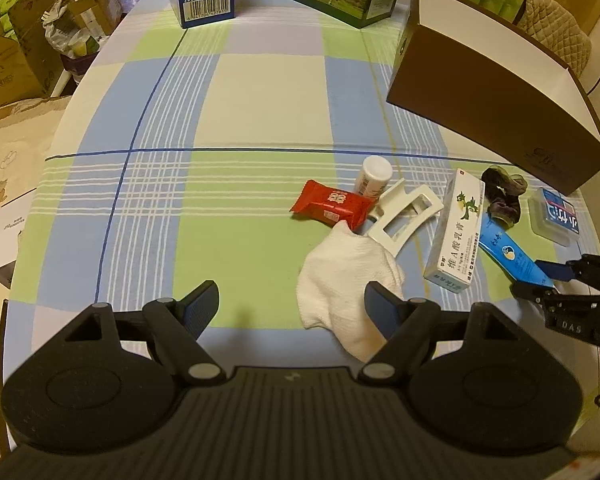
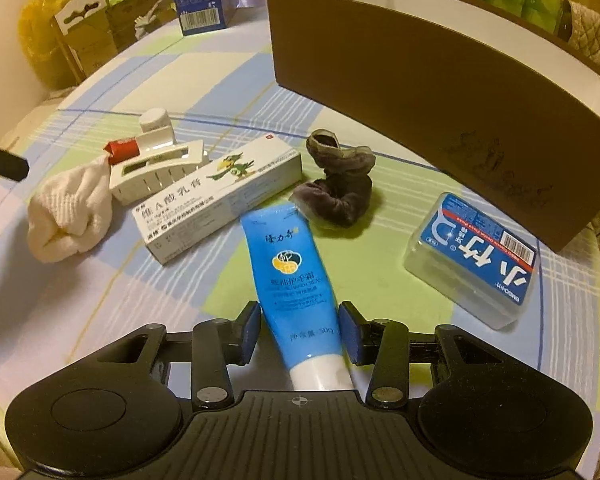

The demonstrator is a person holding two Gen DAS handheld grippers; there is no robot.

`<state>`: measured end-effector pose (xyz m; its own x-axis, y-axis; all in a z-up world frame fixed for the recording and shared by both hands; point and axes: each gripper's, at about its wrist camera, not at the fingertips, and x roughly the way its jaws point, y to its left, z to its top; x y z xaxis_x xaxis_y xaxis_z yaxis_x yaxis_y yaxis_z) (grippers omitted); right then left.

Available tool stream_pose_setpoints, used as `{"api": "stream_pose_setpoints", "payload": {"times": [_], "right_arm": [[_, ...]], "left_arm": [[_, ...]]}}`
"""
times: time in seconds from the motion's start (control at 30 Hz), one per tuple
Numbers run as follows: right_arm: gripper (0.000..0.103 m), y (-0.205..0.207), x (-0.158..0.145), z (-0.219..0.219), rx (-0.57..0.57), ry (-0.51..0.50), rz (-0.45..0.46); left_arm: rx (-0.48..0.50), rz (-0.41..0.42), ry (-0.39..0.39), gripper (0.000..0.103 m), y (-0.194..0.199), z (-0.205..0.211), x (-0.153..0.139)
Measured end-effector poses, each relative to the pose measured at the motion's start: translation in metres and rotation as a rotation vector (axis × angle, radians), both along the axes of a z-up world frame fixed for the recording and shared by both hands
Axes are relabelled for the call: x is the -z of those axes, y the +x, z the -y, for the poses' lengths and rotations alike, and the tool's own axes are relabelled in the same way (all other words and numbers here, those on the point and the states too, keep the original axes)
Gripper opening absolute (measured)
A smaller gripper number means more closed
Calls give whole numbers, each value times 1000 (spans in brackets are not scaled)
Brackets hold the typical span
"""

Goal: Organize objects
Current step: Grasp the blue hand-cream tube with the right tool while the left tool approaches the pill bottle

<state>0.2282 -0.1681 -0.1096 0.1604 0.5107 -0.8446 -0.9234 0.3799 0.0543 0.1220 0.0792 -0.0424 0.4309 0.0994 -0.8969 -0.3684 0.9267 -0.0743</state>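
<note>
The table (image 2: 180,320) is being used as a sorting area, with the brown box (image 2: 440,100) presumably being kept open as the destination. The blue hand-cream tube (image 2: 292,276), lying flat, is being straddled by the right hand-held gripper (image 2: 299,332), its jaws not yet touching. The left hand-held gripper (image 1: 292,304) is being held wide open and empty above the white cloth (image 1: 340,284).

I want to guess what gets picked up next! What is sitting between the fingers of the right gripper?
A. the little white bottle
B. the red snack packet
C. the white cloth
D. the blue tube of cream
D: in the right wrist view the blue tube lies between the two open fingers of the right gripper, on the table, and the fingers do not look pressed against it.
</note>
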Motion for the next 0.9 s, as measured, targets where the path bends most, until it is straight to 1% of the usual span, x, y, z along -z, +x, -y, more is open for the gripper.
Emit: {"api": "stream_pose_setpoints", "payload": {"times": [0.27, 0.37, 0.43, 0.47, 0.57, 0.6, 0.63, 0.73, 0.9], "right_arm": [[37, -16, -5, 28, 54, -24, -29], [40, -20, -5, 27, 71, -14, -25], [44, -20, -4, 24, 76, -8, -24], [45, -20, -3, 21, 74, -11, -16], [42, -25, -2, 15, 47, -41, 23], [39, -25, -3, 15, 48, -42, 23], [38, -25, -3, 15, 49, -44, 21], [37, -24, -3, 20, 73, -43, 14], [37, -18, -12, 33, 145, -29, -23]], "left_arm": [[16, 3, -12, 77, 4, 0, 4], [35, 4, -19, 77, 9, 2, 6], [52, 7, -20, 77, 12, 5, 6], [60, 9, -21, 77, 13, 6, 6], [78, 17, -25, 77, 18, 9, 6], [84, 19, -28, 77, 19, 10, 6], [90, 20, -30, 77, 20, 10, 6], [106, 26, -29, 77, 24, 11, 7], [152, 54, -20, 75, 35, 14, 7]]}}
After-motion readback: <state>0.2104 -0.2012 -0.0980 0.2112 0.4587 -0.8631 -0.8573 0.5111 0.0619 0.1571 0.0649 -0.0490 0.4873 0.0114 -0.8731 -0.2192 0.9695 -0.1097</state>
